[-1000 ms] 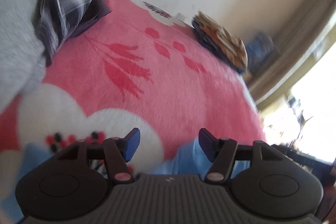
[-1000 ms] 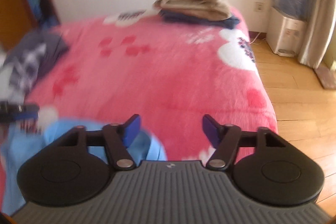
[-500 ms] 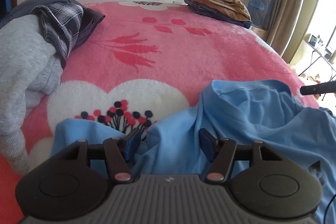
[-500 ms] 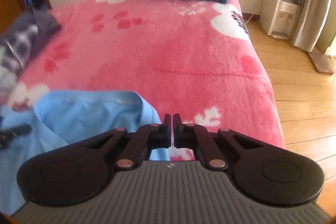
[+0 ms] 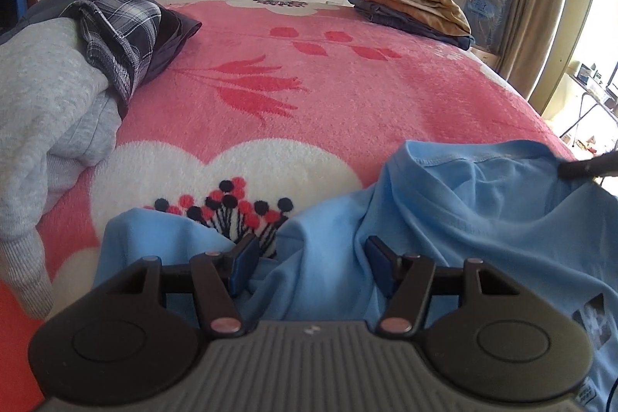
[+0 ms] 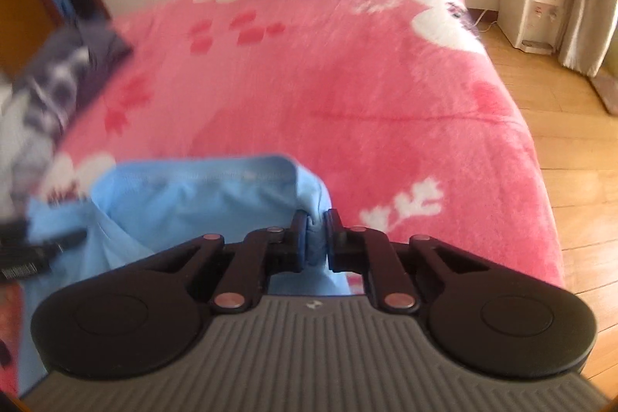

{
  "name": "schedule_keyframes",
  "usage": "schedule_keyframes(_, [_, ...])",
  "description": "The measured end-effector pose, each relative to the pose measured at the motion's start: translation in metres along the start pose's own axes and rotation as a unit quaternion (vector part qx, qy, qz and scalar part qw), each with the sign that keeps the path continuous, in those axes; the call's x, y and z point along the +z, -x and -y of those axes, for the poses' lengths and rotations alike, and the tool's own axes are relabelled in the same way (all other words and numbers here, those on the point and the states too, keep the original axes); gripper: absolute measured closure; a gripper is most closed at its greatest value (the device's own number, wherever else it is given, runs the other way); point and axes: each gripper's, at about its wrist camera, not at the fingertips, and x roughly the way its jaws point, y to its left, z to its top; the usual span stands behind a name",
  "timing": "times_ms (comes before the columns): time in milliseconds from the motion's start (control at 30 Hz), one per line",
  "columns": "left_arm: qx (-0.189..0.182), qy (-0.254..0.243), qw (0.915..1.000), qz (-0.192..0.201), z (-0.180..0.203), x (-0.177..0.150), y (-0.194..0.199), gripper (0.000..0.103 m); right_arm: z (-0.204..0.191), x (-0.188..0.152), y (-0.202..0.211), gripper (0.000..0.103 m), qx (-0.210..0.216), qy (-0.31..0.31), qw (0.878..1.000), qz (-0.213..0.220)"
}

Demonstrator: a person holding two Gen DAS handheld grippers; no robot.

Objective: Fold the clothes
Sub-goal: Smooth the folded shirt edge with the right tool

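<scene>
A light blue T-shirt (image 5: 463,226) lies crumpled on the near part of the pink blanket. In the left wrist view my left gripper (image 5: 311,257) is open, low over the shirt, with a ridge of blue cloth lying between its blue-padded fingers (image 5: 243,259). My right gripper (image 6: 316,238) is shut on a bunched fold of the blue T-shirt (image 6: 201,192) near its hemmed neck edge, which stands up from the bed. A dark finger of the right gripper (image 5: 587,168) shows at the shirt's far right edge in the left wrist view.
The pink flowered blanket (image 5: 347,95) covers the bed. A pile of grey, plaid and dark clothes (image 5: 69,76) sits at the left. A folded tan and navy stack (image 5: 409,6) lies at the far end. Wooden floor (image 6: 571,157) and a water dispenser (image 6: 533,10) are to the right.
My right gripper went from open to shut and now holds a fold of the blue shirt, lifted slightly. My left gripper swung down over the shirt and has stayed open and still since.
</scene>
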Motion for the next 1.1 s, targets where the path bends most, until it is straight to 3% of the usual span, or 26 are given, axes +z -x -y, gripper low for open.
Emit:
schedule_keyframes(133, [0.002, 0.000, 1.0000, 0.000, 0.000, 0.000, -0.001, 0.041, 0.027, 0.005, 0.005, 0.097, 0.015, -0.074, 0.997, 0.027])
schedule_keyframes(333, [0.008, -0.002, 1.0000, 0.006, 0.002, -0.003, -0.001, 0.041, 0.046, 0.013, -0.011, 0.097, 0.026, -0.117, 0.990, 0.067])
schedule_keyframes(467, [0.011, -0.001, 0.9999, 0.009, 0.002, -0.003, -0.001, 0.041, 0.056, 0.020, -0.035, 0.095, -0.044, -0.117, 0.990, 0.065])
schedule_keyframes(633, [0.011, -0.002, 0.9999, 0.010, 0.002, -0.003, -0.001, 0.041, 0.070, 0.026, -0.025, 0.094, -0.062, -0.156, 0.978, 0.122])
schedule_keyframes(700, [0.010, 0.000, 0.9999, 0.011, 0.000, -0.003, 0.000, 0.041, 0.064, 0.027, -0.013, 0.091, -0.034, -0.137, 0.979, 0.146])
schedule_keyframes(767, [0.008, 0.003, 0.9999, 0.011, -0.001, -0.002, 0.000, 0.041, 0.045, 0.029, -0.007, 0.091, 0.016, -0.078, 0.987, 0.138])
schedule_keyframes(833, [0.006, 0.009, 0.9999, 0.012, -0.004, -0.002, 0.001, 0.041, 0.013, 0.021, -0.005, 0.087, 0.073, -0.002, 0.991, 0.109])
schedule_keyframes(900, [0.006, 0.015, 0.9997, 0.016, -0.006, -0.002, 0.001, 0.041, -0.018, 0.013, -0.003, 0.077, 0.130, 0.075, 0.986, 0.079])
schedule_keyframes(967, [0.008, 0.022, 0.9995, 0.020, -0.008, -0.002, 0.001, 0.041, -0.052, 0.000, -0.007, 0.069, 0.153, 0.148, 0.976, 0.056])
schedule_keyframes(1033, [0.011, 0.028, 0.9993, 0.023, -0.010, -0.003, 0.002, 0.041, -0.070, -0.004, -0.016, 0.061, 0.157, 0.171, 0.972, 0.046])
schedule_keyframes(1100, [0.013, 0.033, 0.9991, 0.024, -0.011, -0.003, 0.002, 0.042, -0.087, -0.008, -0.026, 0.061, 0.162, 0.194, 0.967, 0.035])
